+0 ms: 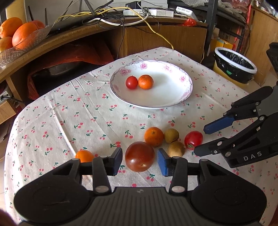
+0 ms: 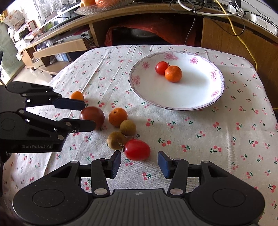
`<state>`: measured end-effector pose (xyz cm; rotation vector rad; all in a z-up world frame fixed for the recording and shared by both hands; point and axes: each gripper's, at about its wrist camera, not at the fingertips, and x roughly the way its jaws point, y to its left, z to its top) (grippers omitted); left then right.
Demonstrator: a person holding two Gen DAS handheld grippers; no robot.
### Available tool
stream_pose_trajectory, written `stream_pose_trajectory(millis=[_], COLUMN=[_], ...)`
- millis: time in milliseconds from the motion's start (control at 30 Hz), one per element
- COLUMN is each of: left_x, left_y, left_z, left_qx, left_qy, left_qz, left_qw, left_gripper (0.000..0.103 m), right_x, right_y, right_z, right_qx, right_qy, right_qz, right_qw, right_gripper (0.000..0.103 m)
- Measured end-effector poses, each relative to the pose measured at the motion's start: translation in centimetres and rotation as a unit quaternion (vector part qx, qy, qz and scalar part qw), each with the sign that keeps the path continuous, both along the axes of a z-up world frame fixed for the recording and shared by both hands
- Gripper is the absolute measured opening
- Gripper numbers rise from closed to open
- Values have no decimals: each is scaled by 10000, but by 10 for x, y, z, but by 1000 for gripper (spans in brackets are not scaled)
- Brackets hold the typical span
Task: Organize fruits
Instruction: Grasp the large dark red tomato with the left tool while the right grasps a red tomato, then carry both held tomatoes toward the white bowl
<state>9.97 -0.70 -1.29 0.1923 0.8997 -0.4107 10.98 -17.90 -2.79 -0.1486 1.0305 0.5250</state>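
Fruits (image 1: 139, 156) on cherry-print tablecloth (image 1: 69, 113), flowered plate (image 1: 173, 97), cluttered wooden shelf (image 1: 78, 31) behind.

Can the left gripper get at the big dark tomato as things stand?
Probably yes. The left gripper is open, its fingers either side of the big dark tomato; the brown fruit sits close by the right finger.

Behind the tabletop stands a wooden desk (image 1: 156, 33) with a curved edge. On it lie tangled cables, among them a yellow cable (image 1: 156, 33) that hangs down the front, and a white power strip (image 1: 161, 12). A glass bowl (image 1: 26, 41) sits on its left end (the pattern is cut glass). A bin (image 1: 234, 67) with a black liner stands at the right. Red cloth (image 2: 149, 29) fills the opening below.
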Motion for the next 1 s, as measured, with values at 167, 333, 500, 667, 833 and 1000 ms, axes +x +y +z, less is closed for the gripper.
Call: stream_pose_trajectory(millis=[167, 333, 500, 667, 833, 1000], left_x=[1, 3, 6, 9, 10, 12], left_y=[0, 1, 2, -1, -2, -3], left_z=[-4, -6, -9, -15, -15, -14], left_qx=[20, 4, -63, -58, -105, -155], left_qy=[36, 71, 137, 223, 202, 187], left_qz=[-41, -43, -31, -62, -35, -14], left_qw=[10000, 10000, 9999, 9997, 9997, 9997], left_gripper=[51, 51, 52, 52, 52, 51], right_x=[3, 5, 6, 6, 6, 6], right_y=[4, 9, 11, 12, 11, 9], right_z=[-4, -7, -8, -8, -7, -7], right_qx=[-75, -104, -105, -130, -159, -146], right_qy=[-36, -48, -74, -66, -62, -38], right_qz=[125, 201, 232, 239, 172, 142], right_qw=[9999, 9997, 9996, 9996, 9997, 9998], right_gripper=[44, 44, 44, 39, 32, 31])
